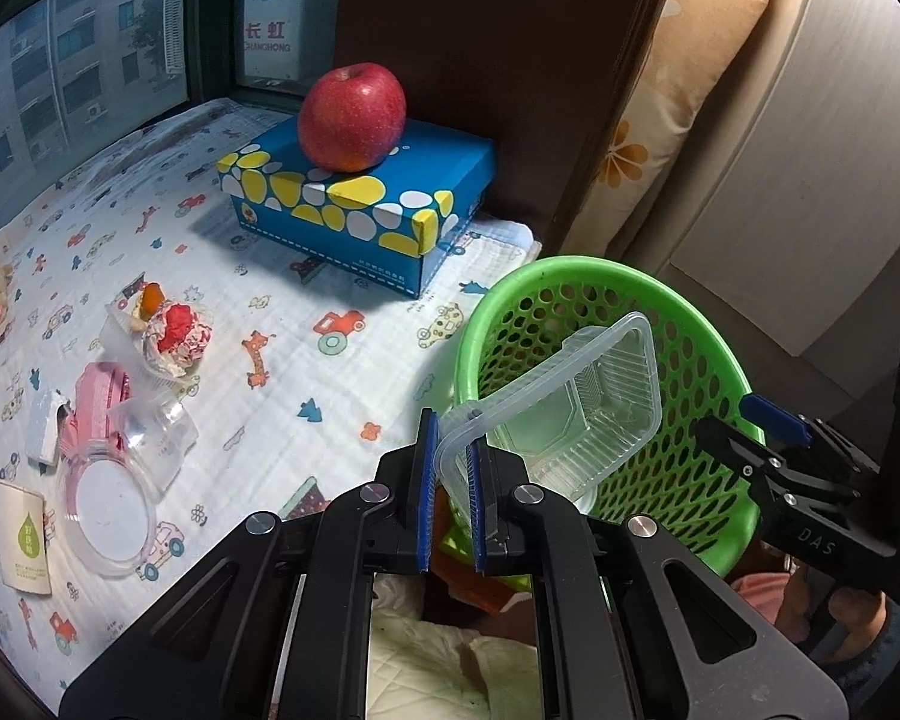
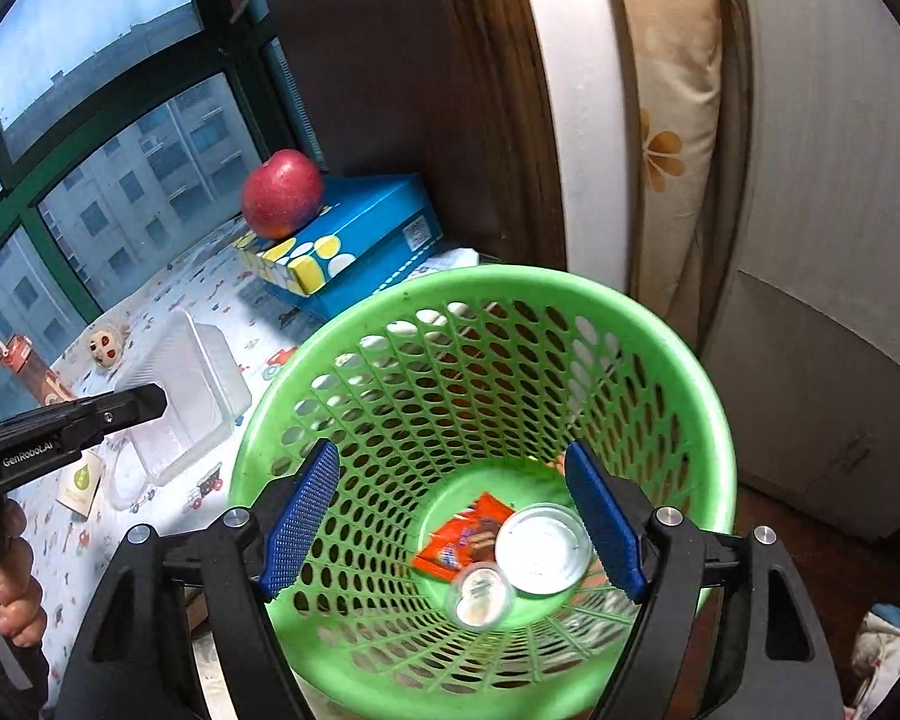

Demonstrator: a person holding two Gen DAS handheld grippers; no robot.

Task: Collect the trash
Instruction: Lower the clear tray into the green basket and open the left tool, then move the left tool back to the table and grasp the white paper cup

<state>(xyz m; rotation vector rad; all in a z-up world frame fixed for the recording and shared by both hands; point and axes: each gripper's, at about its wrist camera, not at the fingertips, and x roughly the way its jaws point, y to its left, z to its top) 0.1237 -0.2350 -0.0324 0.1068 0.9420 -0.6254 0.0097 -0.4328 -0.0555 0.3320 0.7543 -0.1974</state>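
The left gripper is closed on the rim corner of a clear plastic tray, which hangs over the edge of the green basket. The right gripper stands wide open above the basket and holds nothing. The tray looks light, thin and a little slippery, so I think the rim is the best place to hold it; more trash, like a paper cup, lies farther on the table.
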